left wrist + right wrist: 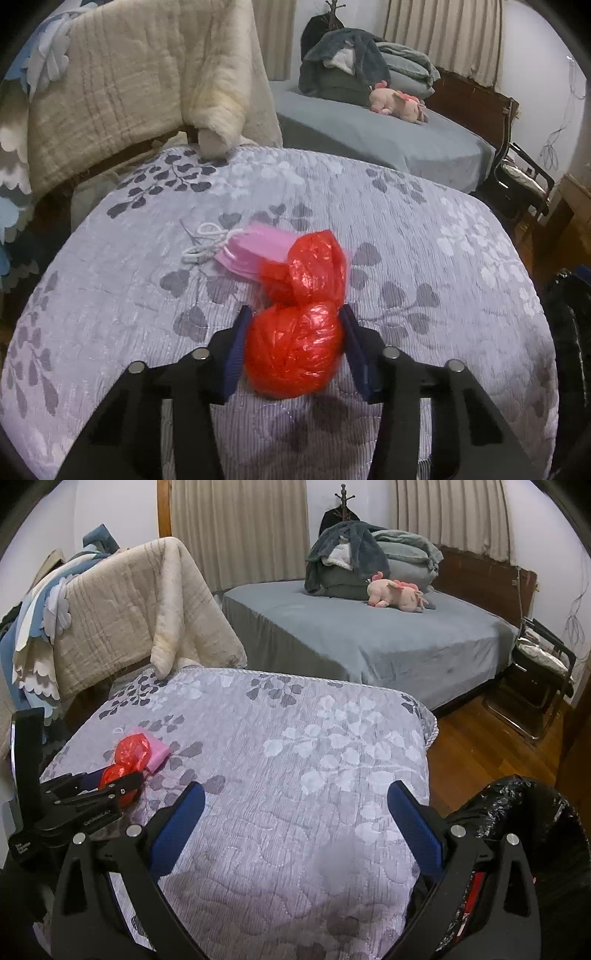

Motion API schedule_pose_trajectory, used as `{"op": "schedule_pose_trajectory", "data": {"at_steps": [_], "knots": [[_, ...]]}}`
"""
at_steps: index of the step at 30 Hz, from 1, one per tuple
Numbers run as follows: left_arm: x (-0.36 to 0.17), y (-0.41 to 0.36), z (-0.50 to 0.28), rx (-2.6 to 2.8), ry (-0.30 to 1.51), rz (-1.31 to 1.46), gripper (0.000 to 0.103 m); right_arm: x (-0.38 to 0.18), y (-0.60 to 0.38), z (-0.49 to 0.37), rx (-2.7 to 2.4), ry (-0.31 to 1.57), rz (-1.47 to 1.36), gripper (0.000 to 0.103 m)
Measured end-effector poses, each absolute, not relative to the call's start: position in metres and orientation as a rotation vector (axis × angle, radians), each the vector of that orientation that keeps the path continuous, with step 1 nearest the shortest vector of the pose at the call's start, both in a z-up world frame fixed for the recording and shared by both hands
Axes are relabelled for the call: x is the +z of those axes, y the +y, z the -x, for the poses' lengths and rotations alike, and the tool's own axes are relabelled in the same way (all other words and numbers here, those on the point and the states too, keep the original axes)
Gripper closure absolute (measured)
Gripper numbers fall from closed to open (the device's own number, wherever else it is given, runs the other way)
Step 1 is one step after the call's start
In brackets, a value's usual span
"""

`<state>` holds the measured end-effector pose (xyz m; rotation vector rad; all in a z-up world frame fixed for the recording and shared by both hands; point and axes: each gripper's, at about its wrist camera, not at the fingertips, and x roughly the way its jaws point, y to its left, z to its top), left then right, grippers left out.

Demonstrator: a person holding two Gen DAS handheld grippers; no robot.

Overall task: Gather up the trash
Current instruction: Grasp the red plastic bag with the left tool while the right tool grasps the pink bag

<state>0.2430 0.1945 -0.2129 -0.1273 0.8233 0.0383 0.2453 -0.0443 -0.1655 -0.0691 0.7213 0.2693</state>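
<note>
The red bag point(295, 347) lies on the quilt point(424, 229) squarely between the left gripper point(293, 317) pads, seemingly just touching, its length running away; the right gripper point(295, 797) gapes empty.

Faint pale lettering on the left gripper point(122, 786), on its black arm and lower body, too small and blurred to read. No other text, label or number legible anywhere.
</note>
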Motion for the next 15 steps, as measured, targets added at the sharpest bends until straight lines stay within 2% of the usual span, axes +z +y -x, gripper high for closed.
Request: {"op": "schedule_pose_trajectory", "data": {"at_steps": [15], "knots": [[-0.173,0.248,-0.197,0.146,0.719,0.185,0.058,-0.17,0.013,-0.261,0.365,0.711,0.09,0.007]]}}
